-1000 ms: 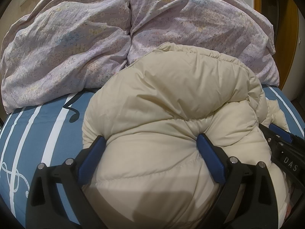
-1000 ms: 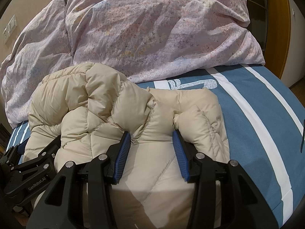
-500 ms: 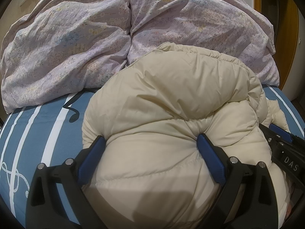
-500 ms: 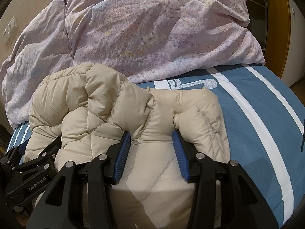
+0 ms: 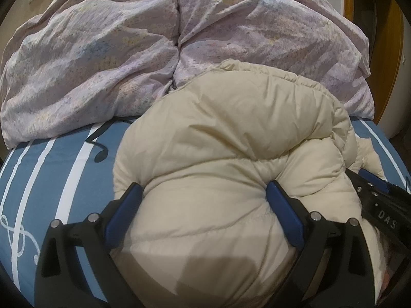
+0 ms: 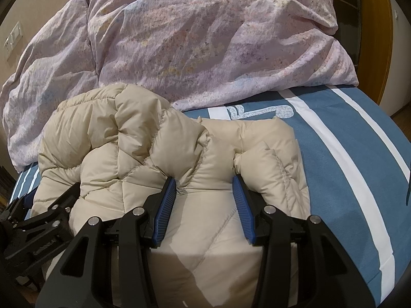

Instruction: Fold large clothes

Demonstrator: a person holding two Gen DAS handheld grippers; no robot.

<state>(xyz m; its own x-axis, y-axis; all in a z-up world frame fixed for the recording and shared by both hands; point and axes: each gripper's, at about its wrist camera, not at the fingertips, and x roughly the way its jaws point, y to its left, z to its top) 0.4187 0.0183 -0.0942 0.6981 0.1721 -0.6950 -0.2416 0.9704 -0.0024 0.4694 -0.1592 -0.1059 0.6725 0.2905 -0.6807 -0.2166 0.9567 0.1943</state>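
Observation:
A cream puffy down jacket (image 5: pixel 231 154) lies bundled on the blue-and-white bed sheet (image 5: pixel 51 169); it also shows in the right wrist view (image 6: pixel 128 143). My left gripper (image 5: pixel 204 192) is wide apart with a thick bulge of the jacket pressed between its blue pads. My right gripper (image 6: pixel 205 182) grips a narrower fold of the jacket's near edge between its pads. The right gripper shows at the right edge of the left wrist view (image 5: pixel 380 205), and the left gripper sits at lower left of the right wrist view (image 6: pixel 38 220).
A crumpled lilac floral duvet (image 5: pixel 128 51) is heaped behind the jacket, touching it; it also shows in the right wrist view (image 6: pixel 205 38). Bare sheet (image 6: pixel 346 154) lies right of the jacket. A wooden door frame (image 6: pixel 385 38) stands far right.

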